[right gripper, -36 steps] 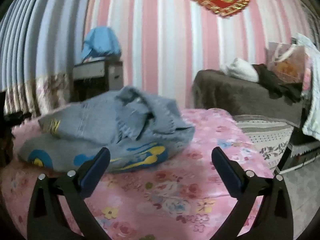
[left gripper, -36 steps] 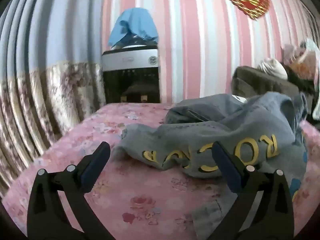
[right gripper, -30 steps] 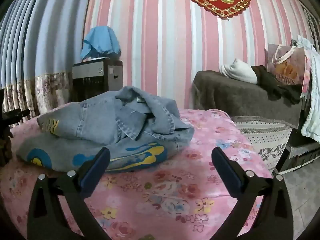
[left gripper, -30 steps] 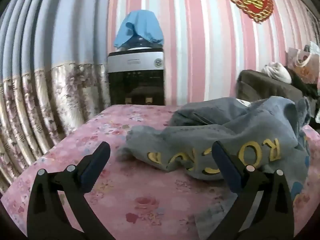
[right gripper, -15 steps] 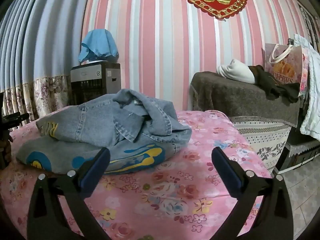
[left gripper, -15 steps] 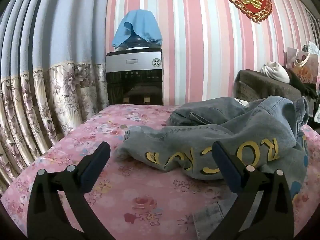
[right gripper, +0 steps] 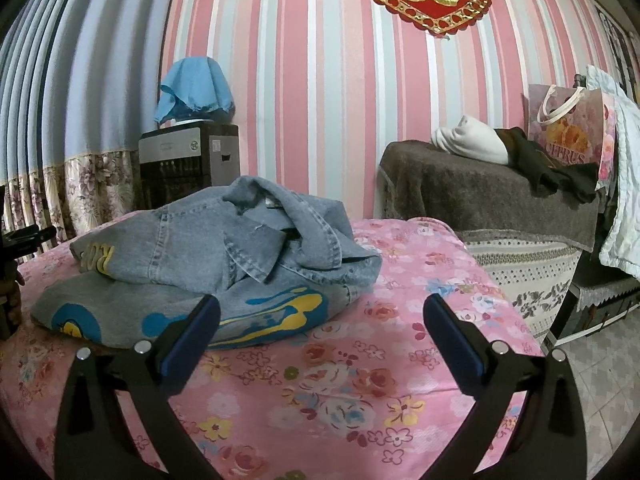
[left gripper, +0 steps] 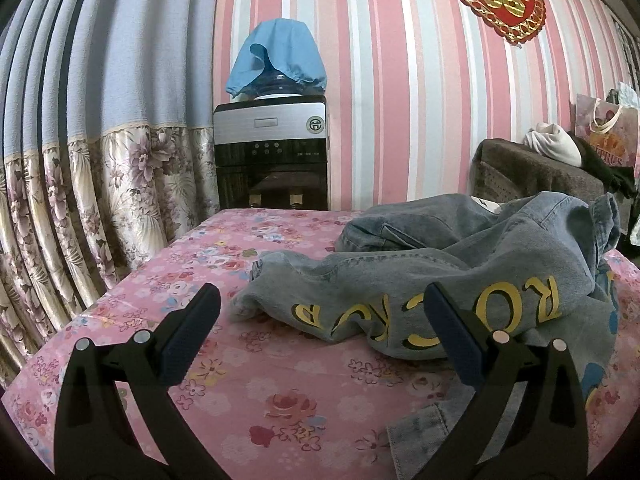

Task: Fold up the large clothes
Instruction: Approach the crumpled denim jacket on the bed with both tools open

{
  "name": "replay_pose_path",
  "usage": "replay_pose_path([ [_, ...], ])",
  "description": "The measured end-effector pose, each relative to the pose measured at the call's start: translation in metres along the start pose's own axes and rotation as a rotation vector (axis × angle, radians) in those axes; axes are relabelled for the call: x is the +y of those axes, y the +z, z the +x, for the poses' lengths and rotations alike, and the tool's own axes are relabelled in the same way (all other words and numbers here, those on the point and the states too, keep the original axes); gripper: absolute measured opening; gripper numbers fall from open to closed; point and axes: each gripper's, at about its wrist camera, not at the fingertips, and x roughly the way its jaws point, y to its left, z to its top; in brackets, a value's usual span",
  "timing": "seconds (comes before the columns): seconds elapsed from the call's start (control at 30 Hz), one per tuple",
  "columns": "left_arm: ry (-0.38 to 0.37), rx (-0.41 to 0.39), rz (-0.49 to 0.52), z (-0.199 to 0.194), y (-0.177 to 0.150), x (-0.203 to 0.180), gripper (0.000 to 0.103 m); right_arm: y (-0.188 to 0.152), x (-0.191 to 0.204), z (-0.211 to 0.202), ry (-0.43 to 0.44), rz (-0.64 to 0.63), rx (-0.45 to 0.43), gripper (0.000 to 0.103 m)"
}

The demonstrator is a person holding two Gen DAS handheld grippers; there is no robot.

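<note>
Denim jacket (left gripper: 460, 280) bunched on bed (left gripper: 280, 392), heavy, floppy. Grab hem or collar. Left tool (left gripper: 320, 328) and right tool (right gripper: 320, 328) spread, empty.

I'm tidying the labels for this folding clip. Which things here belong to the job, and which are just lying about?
Part of the job:
- denim jacket, crumpled in a heap on the floral bedspread
- left gripper and right gripper, both open and holding nothing

Just lying about:
- water dispenser under a blue cover
- gift bag
- white garment on the brown blanket
</note>
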Motion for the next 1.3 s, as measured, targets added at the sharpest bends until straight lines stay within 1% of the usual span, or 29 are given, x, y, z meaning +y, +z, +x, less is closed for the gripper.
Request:
replay_pose_path([
  [0.27,0.002,0.006,0.002,0.001,0.000,0.002,0.100,-0.001,0.000,0.000,-0.036,0.002,0.003,0.101],
  [0.63,0.010,0.013,0.001,0.003,-0.002,0.003,0.100,-0.002,-0.002,0.000,-0.051,0.007,0.009,0.101],
  [1.3,0.025,0.019,0.019,0.009,-0.004,-0.001,0.100,-0.002,-0.004,-0.001,-0.053,0.007,0.000,0.101],
])
